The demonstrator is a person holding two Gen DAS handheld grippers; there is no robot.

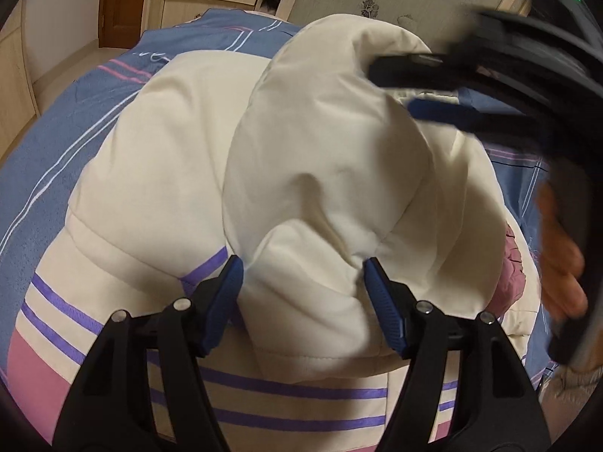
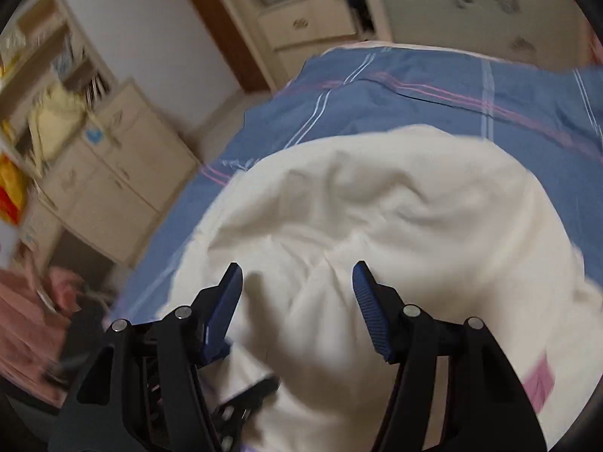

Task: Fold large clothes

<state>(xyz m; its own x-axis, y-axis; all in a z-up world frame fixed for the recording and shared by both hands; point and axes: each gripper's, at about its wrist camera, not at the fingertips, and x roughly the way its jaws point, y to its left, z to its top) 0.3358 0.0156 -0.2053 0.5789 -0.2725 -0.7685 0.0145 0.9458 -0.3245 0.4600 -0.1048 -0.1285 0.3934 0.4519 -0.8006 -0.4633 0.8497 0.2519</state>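
Cream padded jacket [image 1: 301,158], soft and puffy with a matte, lightly quilted surface, lies heaped on a blue bedsheet [image 1: 56,158] printed with thin white and pink lines. Near its lower edge the cloth turns to purple stripes and a pink band. A rounded, bulging fold, probably a sleeve or hood, rises in the middle of the heap; which part it is cannot be told.

In the left wrist view, the left gripper [image 1: 301,282] has its ribbed blue pads on either side of a thick wad of this fold; the pads press into the fabric, and the jaws stand partly apart around it. The right gripper [image 1: 399,86] enters from the upper right, blurred, with cream cloth between its dark fingers, though whether it pinches the cloth is unclear there. A hand [image 1: 561,263] beside it is smeared by motion and cut off at the frame edge.

In the right wrist view, the right gripper [image 2: 297,286] stands partly open above the rumpled cream fabric, its pads apart and nothing clearly clamped. The whole picture is blurred. Beyond the bed stand pale wooden drawers [image 2: 309,26] and cabinets [image 2: 113,173], with a pink cloth [image 2: 34,324] at the left edge, only partly seen.
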